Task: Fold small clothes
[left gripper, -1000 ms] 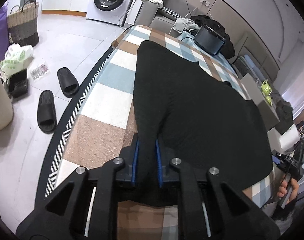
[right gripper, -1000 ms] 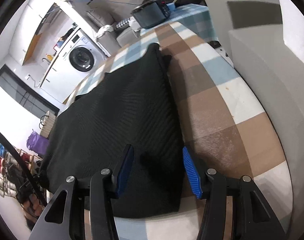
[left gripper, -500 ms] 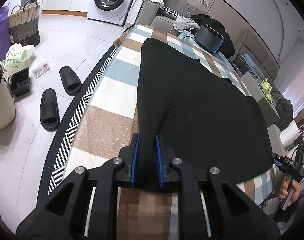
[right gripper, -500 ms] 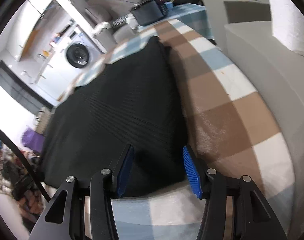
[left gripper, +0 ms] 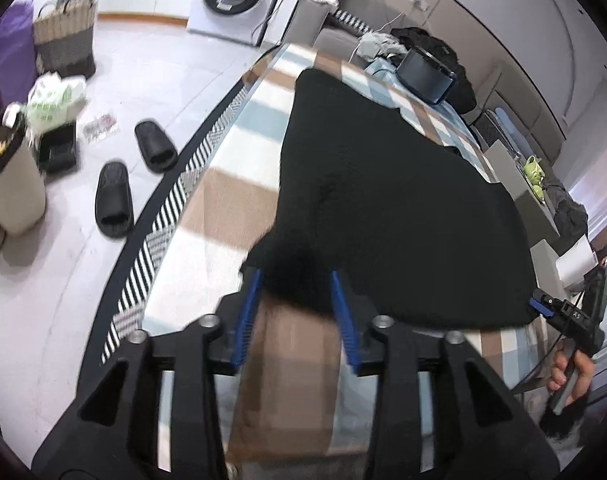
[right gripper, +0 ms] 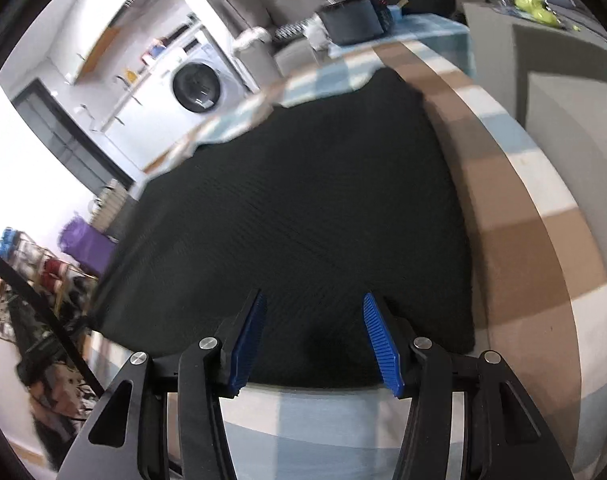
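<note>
Black garment (left gripper: 383,200) lies flat on checked cloth (left gripper: 223,208) — left gripper (left gripper: 295,312) opening, right gripper (right gripper: 317,336) spread.

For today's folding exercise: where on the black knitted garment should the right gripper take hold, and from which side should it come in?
Grip the black knitted garment at its near right corner, coming in low from the near edge of the checked cloth. The garment lies flat there with a clean, straight hem, and the right gripper already straddles that edge, open. The left gripper, jaws opening, is letting the opposite corner go.
</note>
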`<state>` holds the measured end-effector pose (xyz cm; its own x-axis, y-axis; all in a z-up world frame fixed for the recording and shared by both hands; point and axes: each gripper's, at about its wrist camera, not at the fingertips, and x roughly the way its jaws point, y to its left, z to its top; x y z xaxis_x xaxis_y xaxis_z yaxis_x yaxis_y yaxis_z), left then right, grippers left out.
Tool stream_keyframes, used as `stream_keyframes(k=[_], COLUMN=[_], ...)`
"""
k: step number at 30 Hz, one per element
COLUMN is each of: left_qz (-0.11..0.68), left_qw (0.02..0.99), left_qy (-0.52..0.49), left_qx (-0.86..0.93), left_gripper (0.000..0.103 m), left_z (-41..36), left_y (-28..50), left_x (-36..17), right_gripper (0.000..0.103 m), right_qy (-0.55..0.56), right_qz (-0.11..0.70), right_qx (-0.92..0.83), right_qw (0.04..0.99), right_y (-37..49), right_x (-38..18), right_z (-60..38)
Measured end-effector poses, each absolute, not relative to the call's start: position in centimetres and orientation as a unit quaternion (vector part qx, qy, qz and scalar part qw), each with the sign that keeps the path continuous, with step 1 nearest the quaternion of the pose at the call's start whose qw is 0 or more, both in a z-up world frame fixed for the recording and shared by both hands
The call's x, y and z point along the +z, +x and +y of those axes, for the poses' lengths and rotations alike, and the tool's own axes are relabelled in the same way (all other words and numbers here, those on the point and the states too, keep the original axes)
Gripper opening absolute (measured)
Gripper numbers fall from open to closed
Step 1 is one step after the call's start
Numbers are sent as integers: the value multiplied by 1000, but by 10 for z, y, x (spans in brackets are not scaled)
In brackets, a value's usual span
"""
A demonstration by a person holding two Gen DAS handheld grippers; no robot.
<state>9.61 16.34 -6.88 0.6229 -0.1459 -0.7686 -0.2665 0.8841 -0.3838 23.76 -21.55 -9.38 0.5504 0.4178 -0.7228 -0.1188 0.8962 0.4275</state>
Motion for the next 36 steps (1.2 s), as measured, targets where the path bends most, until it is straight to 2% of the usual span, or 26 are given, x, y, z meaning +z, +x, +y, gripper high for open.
stream_keyframes(k=[4,6,13,19,20,21,22,23,26,36], left_qz=[439,433,420,390,389,391,392,392,367,361], left_qw=[857,855,840,849,851,852,853,857,877,909], left_qy=[-269,-284,-339,-340,-335,-330,-323,-317,-291,-189], left_qx=[13,8,55,111,114,115,114,110,106,85], left_gripper=[42,55,55,55,50,30,20,17,14,13], left_z=[156,152,147,131,127,123,118,113,105,76], left_y=[85,83,104,137,143,149,155,161,160,182], left_x=[-73,-77,-96,-97,-97,-97,-98,-97,-86,-53], right_gripper=[52,52,52,52,52,52,52,52,52,53], right_qy=[204,205,200,200,200,200,201,202,202,209], right_qz=[443,439,436,432,432,432,432,433,434,431], right_qx=[160,162,180,186,188,189,188,189,191,190], right_qw=[858,860,859,859,859,859,859,858,857,857], right_y=[234,233,234,234,235,236,237,238,239,242], right_x=[-95,-93,-92,-90,-91,-91,-92,-92,-92,-94], right_z=[-225,-223,-214,-212,-212,-211,-211,-211,-210,-210])
